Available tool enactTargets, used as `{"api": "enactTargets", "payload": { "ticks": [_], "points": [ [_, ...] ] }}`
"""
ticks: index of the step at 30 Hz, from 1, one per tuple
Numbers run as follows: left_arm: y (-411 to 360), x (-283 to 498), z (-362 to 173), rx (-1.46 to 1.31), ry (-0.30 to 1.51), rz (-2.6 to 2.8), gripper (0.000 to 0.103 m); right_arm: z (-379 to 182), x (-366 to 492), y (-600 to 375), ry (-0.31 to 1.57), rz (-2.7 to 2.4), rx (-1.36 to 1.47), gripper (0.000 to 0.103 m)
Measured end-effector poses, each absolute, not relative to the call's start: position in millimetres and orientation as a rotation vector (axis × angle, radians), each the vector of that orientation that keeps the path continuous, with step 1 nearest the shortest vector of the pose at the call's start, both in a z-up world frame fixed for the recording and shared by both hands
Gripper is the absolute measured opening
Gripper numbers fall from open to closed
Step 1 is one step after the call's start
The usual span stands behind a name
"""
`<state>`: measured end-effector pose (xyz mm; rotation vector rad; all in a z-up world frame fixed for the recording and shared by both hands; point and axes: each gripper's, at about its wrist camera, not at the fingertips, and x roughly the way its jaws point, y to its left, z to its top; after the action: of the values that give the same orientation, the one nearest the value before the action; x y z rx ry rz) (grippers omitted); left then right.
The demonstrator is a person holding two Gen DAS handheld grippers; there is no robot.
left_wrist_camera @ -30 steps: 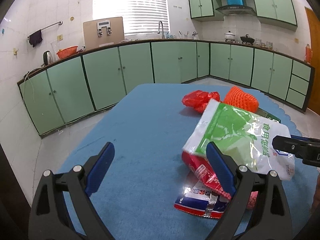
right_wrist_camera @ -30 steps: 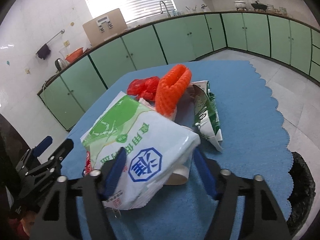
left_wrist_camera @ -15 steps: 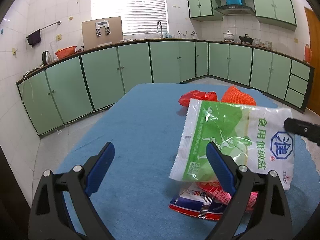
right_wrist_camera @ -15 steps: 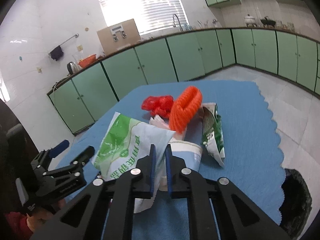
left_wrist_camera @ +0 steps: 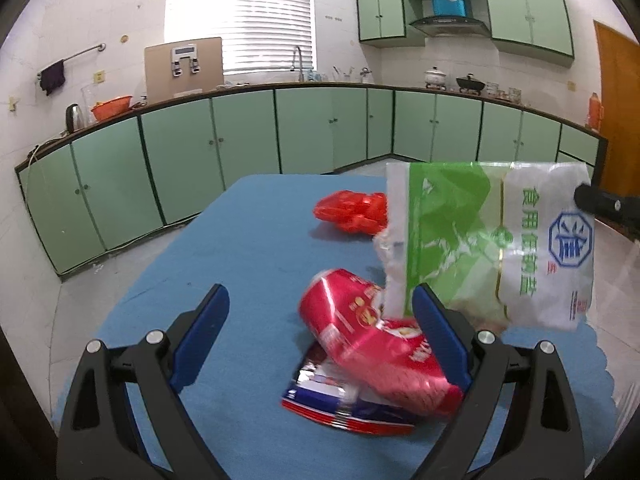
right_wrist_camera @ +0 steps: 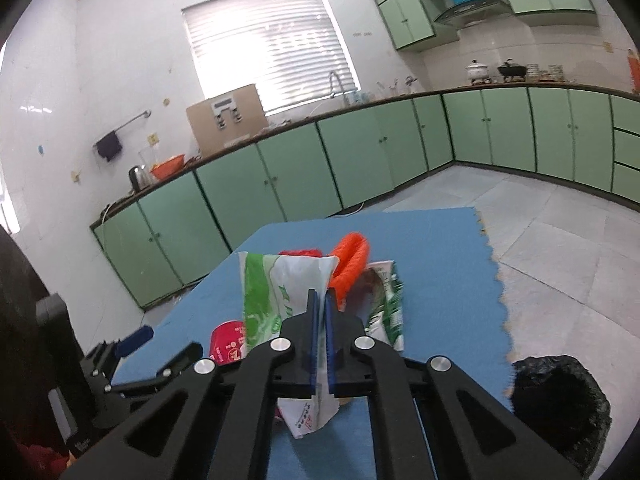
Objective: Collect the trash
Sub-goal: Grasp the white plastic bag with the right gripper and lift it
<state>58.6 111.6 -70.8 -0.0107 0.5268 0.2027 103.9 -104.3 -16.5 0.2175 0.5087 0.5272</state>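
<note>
A green and white salt bag (left_wrist_camera: 496, 240) hangs in the air above the blue table mat (left_wrist_camera: 248, 240), pinched at its edge by my right gripper (right_wrist_camera: 320, 300), which is shut on the salt bag (right_wrist_camera: 280, 292). That gripper's black tip (left_wrist_camera: 592, 200) shows at the right of the left wrist view. My left gripper (left_wrist_camera: 320, 304) stands open low over the mat, with a red snack wrapper (left_wrist_camera: 372, 340) and a red and blue packet (left_wrist_camera: 340, 404) just beyond its right finger. A crumpled red bag (left_wrist_camera: 352, 212) lies farther back.
An orange foam net (right_wrist_camera: 352, 256) and a green and white carton (right_wrist_camera: 390, 304) lie behind the held bag. A bin lined with a black bag (right_wrist_camera: 560, 400) stands on the floor right of the table. Green cabinets (left_wrist_camera: 240, 148) line the walls.
My right gripper went from open around the salt bag to shut on it and lifted it off the pile. The red wrapper underneath is uncovered. The left gripper stayed open.
</note>
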Motion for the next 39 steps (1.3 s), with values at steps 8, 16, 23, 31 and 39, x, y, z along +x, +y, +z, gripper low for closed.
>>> {"api": "enactTargets", "payload": {
  "ticks": [8,16,23,31,39],
  "points": [
    [90,61,-75,-0.005,0.544,0.162,0.090,-10,92,-132,0.469,0.497,0.258,0.003],
    [68,53,-83,0.002,0.568,0.135,0.092,-3,82,-151,0.435,0.468,0.290,0.003],
    [59,56,-86,-0.008,0.598,0.156,0.093,-4,72,-175,0.422,0.413,0.316,0.003],
    [50,70,-101,-0.021,0.656,0.218,0.093,-19,69,-191,0.449,0.366,0.316,0.003],
    [49,80,-115,-0.023,0.692,0.245,0.093,-39,70,-192,0.497,0.363,0.334,0.003]
  ]
}}
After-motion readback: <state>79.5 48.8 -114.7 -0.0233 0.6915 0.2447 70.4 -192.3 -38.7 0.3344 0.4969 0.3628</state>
